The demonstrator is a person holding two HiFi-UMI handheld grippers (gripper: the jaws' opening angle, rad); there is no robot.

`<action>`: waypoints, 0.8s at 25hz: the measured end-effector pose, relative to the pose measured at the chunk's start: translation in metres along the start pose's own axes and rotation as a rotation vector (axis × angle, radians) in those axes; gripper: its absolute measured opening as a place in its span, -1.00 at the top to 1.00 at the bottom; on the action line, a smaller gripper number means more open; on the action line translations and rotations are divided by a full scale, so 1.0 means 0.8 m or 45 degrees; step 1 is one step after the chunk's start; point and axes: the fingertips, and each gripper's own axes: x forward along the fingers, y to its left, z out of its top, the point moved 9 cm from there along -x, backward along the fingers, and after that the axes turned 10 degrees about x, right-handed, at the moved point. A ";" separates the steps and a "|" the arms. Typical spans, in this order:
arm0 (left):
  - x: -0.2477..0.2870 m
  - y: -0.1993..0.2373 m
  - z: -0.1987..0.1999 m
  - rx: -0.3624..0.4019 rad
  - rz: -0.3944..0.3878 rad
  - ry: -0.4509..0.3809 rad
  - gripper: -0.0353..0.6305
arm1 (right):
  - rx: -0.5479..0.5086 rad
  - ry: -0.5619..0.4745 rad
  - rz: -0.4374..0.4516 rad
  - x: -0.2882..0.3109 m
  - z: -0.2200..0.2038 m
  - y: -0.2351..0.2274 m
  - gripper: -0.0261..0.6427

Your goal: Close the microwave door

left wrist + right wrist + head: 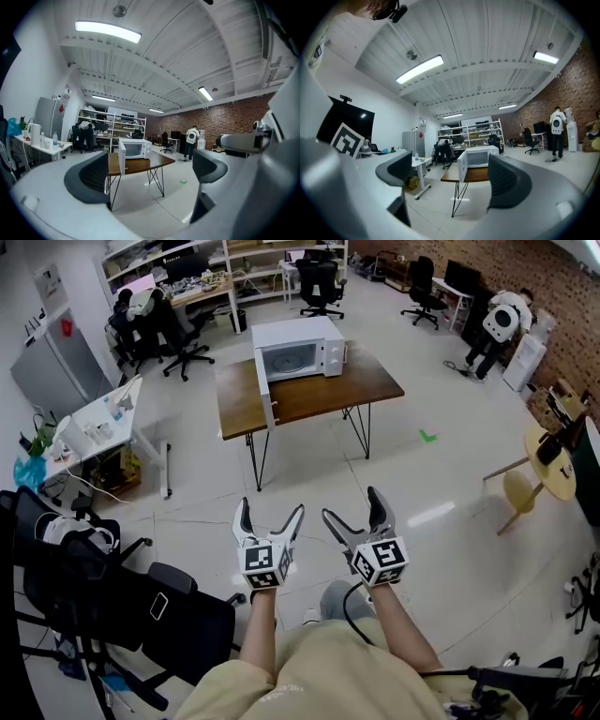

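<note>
Ceiling tube lights (108, 32) lit the room brightly and evenly, glaring white. The pale floor (441, 474) carried a soft reflection and faint shadows under the bench (309, 395). Both gripper views bulged, with black corners; the left gripper (152, 172) looked soft, perhaps defocused.

Right gripper facing a distant microwave, jaws spread

The right gripper (450, 157) holds its two dark jaws wide apart with nothing gripped. Between them, well away, a white microwave (480, 157) stands on a brown table (449, 175) with thin dark legs, and its door (462, 167) is swung out to the left. Behind are a grey fridge (411, 140), shelving (480, 127) and office chairs (443, 152). A person (557, 125) stands far right by the brick wall (581, 89). A square marker (344, 138) shows at the left edge.
</note>
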 end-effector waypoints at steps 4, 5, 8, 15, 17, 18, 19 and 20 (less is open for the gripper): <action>0.049 -0.004 0.005 0.015 -0.003 -0.013 -0.76 | 0.005 0.012 0.005 0.040 0.009 -0.041 -0.56; 0.063 -0.004 0.000 0.020 0.002 -0.015 -0.76 | 0.008 0.007 0.013 0.052 0.006 -0.056 -0.56; 0.122 0.008 -0.021 0.041 0.020 -0.006 -0.75 | 0.032 -0.002 0.036 0.105 -0.008 -0.108 -0.56; 0.291 0.034 -0.025 0.059 0.076 0.009 -0.73 | 0.035 0.022 0.112 0.242 0.020 -0.229 -0.55; 0.339 0.023 -0.013 0.079 0.068 0.002 -0.72 | 0.042 0.015 0.112 0.269 0.037 -0.269 -0.55; 0.363 0.017 -0.011 0.086 0.066 0.002 -0.72 | 0.054 0.011 0.111 0.282 0.042 -0.291 -0.55; 0.387 0.013 -0.010 0.087 0.066 0.007 -0.72 | 0.071 0.013 0.113 0.296 0.044 -0.313 -0.55; 0.412 0.010 -0.011 0.083 0.065 0.016 -0.72 | 0.088 0.018 0.117 0.311 0.044 -0.334 -0.55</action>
